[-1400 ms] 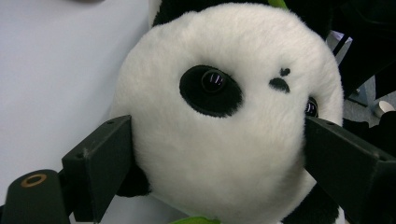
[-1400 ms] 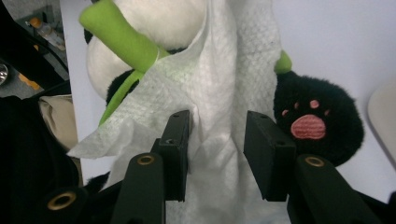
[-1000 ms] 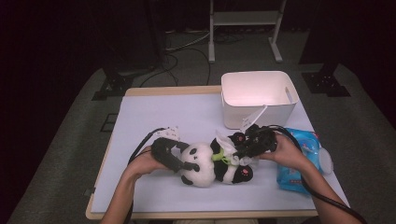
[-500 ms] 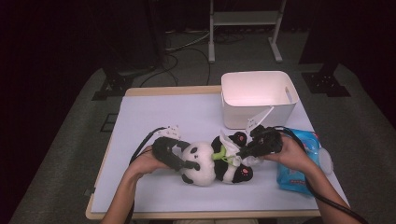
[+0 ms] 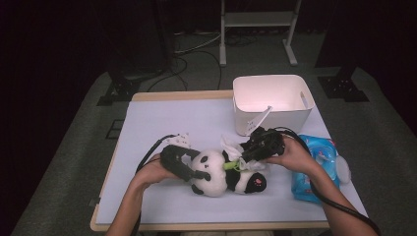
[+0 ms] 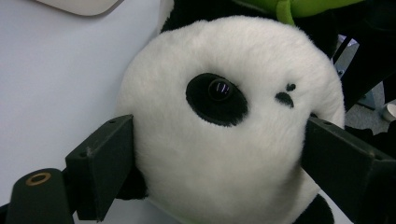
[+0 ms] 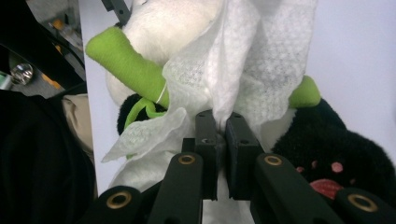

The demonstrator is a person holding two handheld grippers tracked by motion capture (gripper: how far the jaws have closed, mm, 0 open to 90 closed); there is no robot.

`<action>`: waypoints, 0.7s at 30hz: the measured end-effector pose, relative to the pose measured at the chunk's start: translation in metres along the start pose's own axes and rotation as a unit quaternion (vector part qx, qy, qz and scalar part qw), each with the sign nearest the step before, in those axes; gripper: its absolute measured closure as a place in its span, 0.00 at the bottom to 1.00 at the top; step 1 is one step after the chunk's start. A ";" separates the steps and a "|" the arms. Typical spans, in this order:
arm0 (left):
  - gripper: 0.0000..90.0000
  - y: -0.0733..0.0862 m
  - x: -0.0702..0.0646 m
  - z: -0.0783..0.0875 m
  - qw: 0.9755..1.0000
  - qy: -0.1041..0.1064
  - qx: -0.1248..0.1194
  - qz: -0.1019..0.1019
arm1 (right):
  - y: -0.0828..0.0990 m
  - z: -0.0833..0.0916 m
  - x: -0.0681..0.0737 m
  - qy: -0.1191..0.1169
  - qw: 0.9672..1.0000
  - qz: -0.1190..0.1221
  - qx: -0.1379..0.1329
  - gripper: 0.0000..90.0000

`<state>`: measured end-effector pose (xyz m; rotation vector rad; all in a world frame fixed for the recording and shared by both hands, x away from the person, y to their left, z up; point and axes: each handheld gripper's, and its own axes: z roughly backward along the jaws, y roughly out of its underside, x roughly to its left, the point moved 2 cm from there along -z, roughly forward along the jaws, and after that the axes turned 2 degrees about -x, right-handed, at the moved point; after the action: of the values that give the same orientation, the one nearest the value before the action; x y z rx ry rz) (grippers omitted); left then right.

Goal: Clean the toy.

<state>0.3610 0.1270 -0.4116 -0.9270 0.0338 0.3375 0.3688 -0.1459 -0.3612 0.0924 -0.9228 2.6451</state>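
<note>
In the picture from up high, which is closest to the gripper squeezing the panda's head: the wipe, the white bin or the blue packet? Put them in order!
Counting from the left gripper, which grips the panda's head:
1. The white wipe, just past the panda's head, pinched by the right gripper.
2. The white bin, up at the table's far right.
3. The blue packet, at the right edge.

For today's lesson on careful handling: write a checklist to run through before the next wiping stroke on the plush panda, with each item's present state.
1. Left tool clamps the black-and-white plush panda by its head: ok.
2. Right tool, jaws just closed, pinches the white textured wet wipe: ok.
3. Wipe lies against the panda's body: ok.
4. Panda rests on the pale lavender table: ok.
5. White plastic bin stands apart from the work: ok.
6. Blue wipe packet shut: cannot tell.
</note>
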 end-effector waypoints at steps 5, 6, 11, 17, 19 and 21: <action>0.13 0.000 0.001 0.000 1.000 0.000 -0.004 -0.001 | 0.021 0.008 0.001 0.001 1.000 -0.011 -0.010 0.94; 0.13 0.001 0.001 0.000 1.000 0.000 -0.006 -0.001 | 0.027 0.009 0.001 -0.002 1.000 -0.016 -0.012 0.94; 0.13 0.000 0.000 -0.001 1.000 -0.001 -0.005 0.001 | 0.045 0.011 0.000 -0.008 0.999 -0.035 -0.014 0.94; 0.13 0.001 0.000 -0.001 1.000 0.001 -0.006 -0.001 | 0.052 0.013 0.001 -0.010 0.999 -0.045 -0.017 0.94; 0.13 0.001 0.000 -0.001 1.000 0.001 -0.006 -0.001 | 0.047 0.013 0.001 -0.010 0.999 -0.040 -0.022 0.94; 0.13 0.000 0.000 0.000 1.000 0.000 0.001 -0.006 | 0.038 0.013 0.002 -0.010 0.999 -0.028 -0.022 0.94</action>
<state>0.3612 0.1268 -0.4120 -0.9253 0.0286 0.3268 0.3540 -0.1808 -0.3731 0.1318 -0.9696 2.5757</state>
